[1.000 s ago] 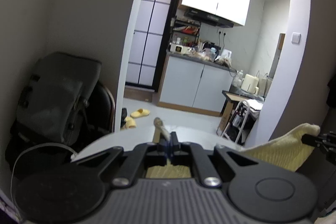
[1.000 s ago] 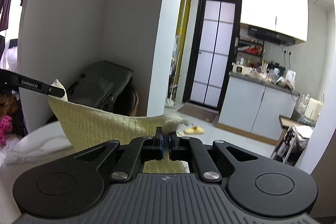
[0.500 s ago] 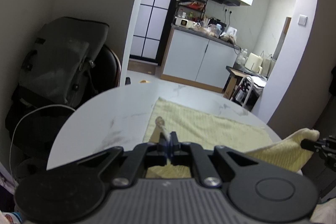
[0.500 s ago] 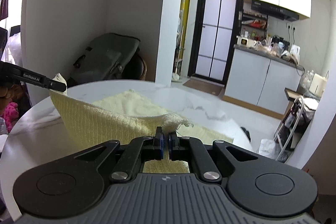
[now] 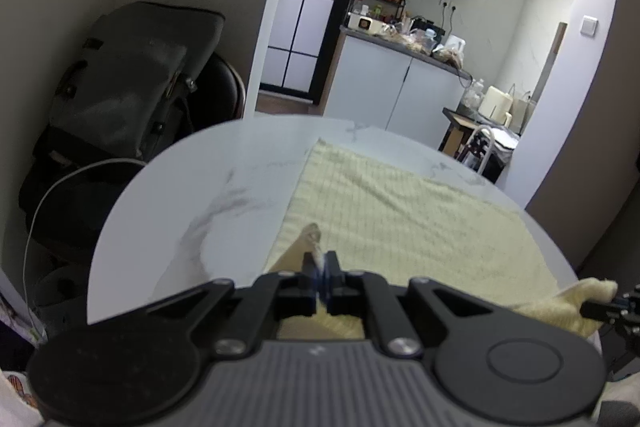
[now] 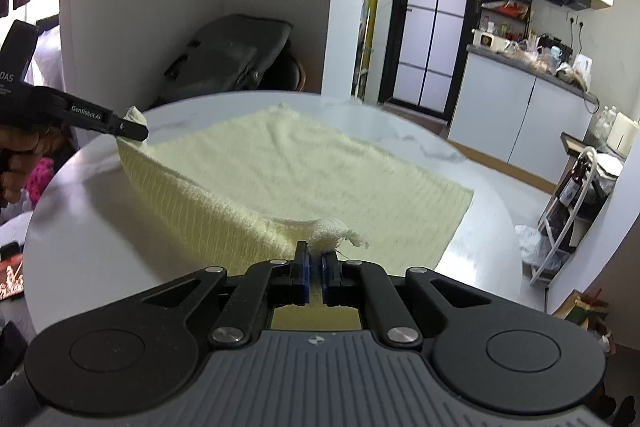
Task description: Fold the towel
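A pale yellow waffle-weave towel (image 5: 404, 215) (image 6: 304, 171) lies across the round white marble table (image 5: 192, 203) (image 6: 480, 227), far part flat, near edge lifted. My left gripper (image 5: 320, 263) is shut on the towel's near left corner, which pokes up between its blue pads. My right gripper (image 6: 314, 259) is shut on the near right corner, bunched above its pads. The left gripper (image 6: 132, 129) also shows at the left of the right wrist view, clamping its corner. The right gripper's fingers (image 5: 600, 307) show at the right edge of the left wrist view.
A dark chair with a grey bag (image 5: 132, 83) (image 6: 228, 55) stands past the table's far left edge. Behind lie a kitchen counter (image 5: 400, 83), a black-framed door (image 6: 436, 7) and a white rack (image 6: 568, 223) on the right. A person's hand (image 6: 16, 163) holds the left gripper.
Both grippers have come down and tipped forward with their towel corners. The far part of the towel now lies flat on the table, which fills more of both views.
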`<state>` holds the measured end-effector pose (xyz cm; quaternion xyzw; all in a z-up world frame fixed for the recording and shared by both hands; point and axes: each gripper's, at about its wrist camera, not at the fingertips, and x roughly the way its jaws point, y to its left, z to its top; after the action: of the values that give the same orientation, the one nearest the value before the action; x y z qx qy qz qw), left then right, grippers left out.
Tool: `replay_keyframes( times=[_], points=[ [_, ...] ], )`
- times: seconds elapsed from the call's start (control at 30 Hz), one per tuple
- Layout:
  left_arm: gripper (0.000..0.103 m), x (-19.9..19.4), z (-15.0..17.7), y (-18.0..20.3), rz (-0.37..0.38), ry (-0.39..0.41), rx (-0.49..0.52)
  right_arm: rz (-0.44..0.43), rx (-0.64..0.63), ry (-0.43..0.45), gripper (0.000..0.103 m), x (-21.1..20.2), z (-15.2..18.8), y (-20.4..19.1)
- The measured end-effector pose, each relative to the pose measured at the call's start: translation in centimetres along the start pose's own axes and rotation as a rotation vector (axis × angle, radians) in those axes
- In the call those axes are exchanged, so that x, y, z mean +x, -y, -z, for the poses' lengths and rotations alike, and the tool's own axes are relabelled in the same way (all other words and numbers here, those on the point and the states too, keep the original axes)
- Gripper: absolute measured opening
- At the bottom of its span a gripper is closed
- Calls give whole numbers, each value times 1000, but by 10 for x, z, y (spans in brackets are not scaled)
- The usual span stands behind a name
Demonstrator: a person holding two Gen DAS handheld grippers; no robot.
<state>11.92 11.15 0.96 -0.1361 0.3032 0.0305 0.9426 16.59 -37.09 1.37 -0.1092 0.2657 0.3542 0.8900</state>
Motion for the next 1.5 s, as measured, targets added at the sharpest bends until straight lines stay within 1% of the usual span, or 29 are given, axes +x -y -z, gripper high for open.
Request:
replay_keyframes(
  times=[0.17, 0.5, 0.67, 0.7, 0.73, 0.77, 0.83, 0.87, 0.93, 1.17, 1.2, 1.23, 1.27, 1.3, 1.37, 1.43, 1.5],
  points=[
    [8, -5, 12, -6, -16, -17, -4, -4, -2, -8, 7, -4, 8, -11],
    [10, -16, 27, -13, -39, -24, -2, -15, -15, -25, 8, -15, 23, -30],
    [15, -23, 33, -20, -44, -24, 0, -15, -17, -26, 9, -21, 28, -39],
    [15, -25, 34, -20, -45, -22, 1, -15, -17, -21, 11, -23, 29, -40],
    [17, -27, 36, -21, -46, -20, 2, -16, -16, -16, 14, -25, 30, -41],
    [19, -29, 37, -22, -48, -18, 3, -16, -15, -12, 15, -27, 31, -43],
    [22, -32, 38, -24, -52, -15, 4, -17, -14, -3, 22, -31, 33, -46],
    [25, -34, 39, -24, -55, -13, 5, -17, -14, 2, 23, -33, 33, -47],
    [26, -39, 41, -25, -60, -10, 7, -18, -13, 10, 28, -37, 35, -50],
    [30, -50, 47, -25, -72, -6, 20, -30, -26, 12, 30, -50, 49, -56],
    [31, -51, 48, -24, -74, -5, 22, -31, -24, 12, 32, -52, 51, -56],
    [33, -53, 49, -24, -76, -3, 25, -32, -22, 12, 36, -53, 53, -57],
    [37, -54, 50, -23, -77, -2, 28, -34, -20, 12, 38, -54, 54, -57],
    [39, -56, 51, -23, -79, 0, 31, -39, -19, 17, 39, -56, 56, -58],
    [46, -58, 53, -20, -87, 2, 44, -49, -15, 25, 41, -59, 60, -58],
    [49, -60, 55, -17, -93, 6, 59, -59, -12, 34, 47, -63, 64, -58],
    [53, -60, 56, -16, -92, 7, 61, -64, -10, 40, 50, -65, 67, -58]
  ],
)
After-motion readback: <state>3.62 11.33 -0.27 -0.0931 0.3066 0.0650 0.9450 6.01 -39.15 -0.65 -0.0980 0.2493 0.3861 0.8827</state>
